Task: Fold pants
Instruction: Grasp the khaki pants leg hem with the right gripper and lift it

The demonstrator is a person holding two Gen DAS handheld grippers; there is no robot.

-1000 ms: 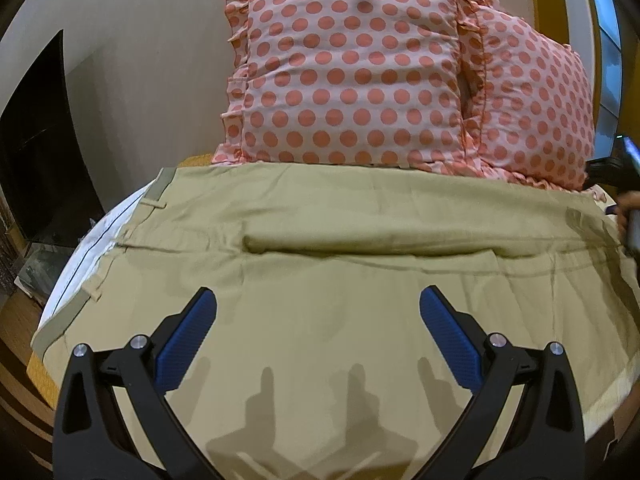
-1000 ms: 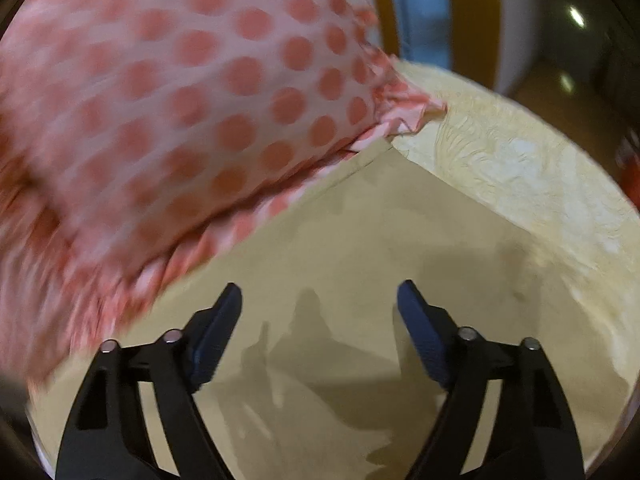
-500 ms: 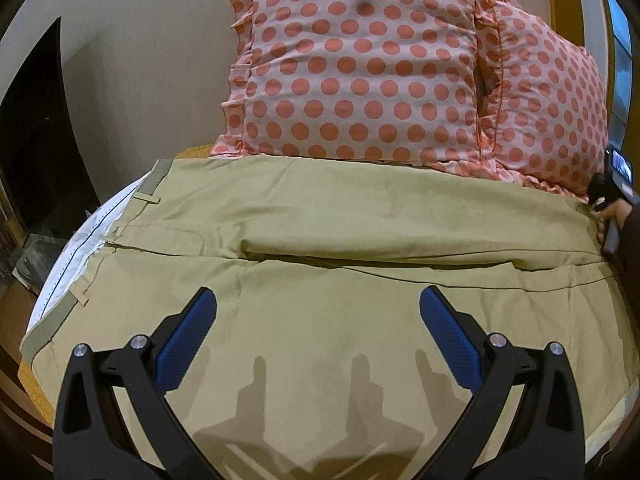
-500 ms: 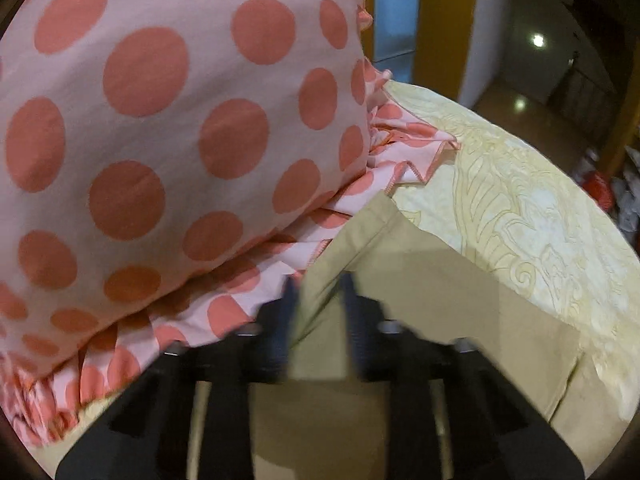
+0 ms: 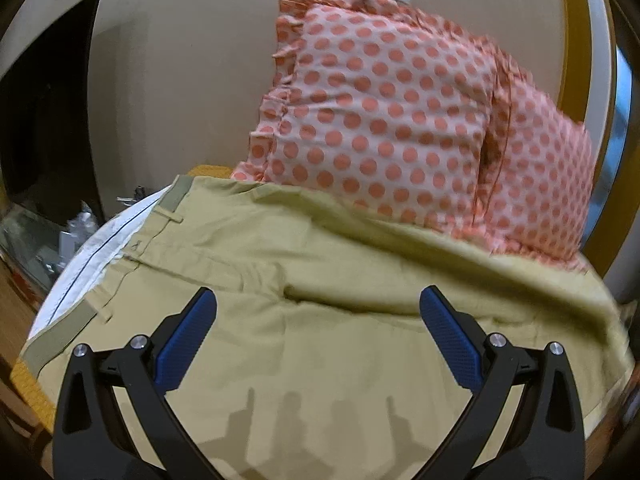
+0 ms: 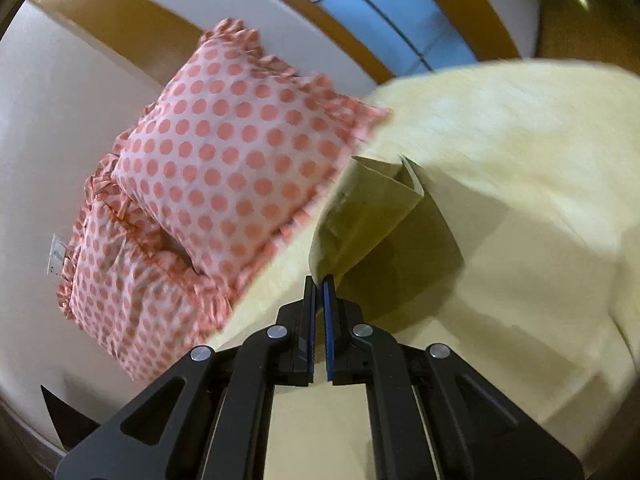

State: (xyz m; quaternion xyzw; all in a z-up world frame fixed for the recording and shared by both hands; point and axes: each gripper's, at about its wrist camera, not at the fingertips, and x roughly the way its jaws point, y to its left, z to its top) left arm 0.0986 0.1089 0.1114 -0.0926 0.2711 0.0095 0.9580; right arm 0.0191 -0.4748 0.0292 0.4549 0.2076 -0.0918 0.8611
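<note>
Khaki pants lie spread across the bed, waistband at the left with its white lining showing. My left gripper is open and empty, hovering above the seat of the pants. My right gripper is shut on the hem end of a pant leg and holds it lifted off the bed, the cloth hanging folded above the sheet. In the left wrist view the far leg is raised and bunched at the right.
Two pink polka-dot pillows lean against the wall behind the pants; they also show in the right wrist view. A pale yellow bedsheet covers the bed. Clutter lies on the floor at the left.
My right gripper closed on the leg hem and lifted it up off the bed. The far leg rose and bunched. My left gripper stayed open and pulled back slightly.
</note>
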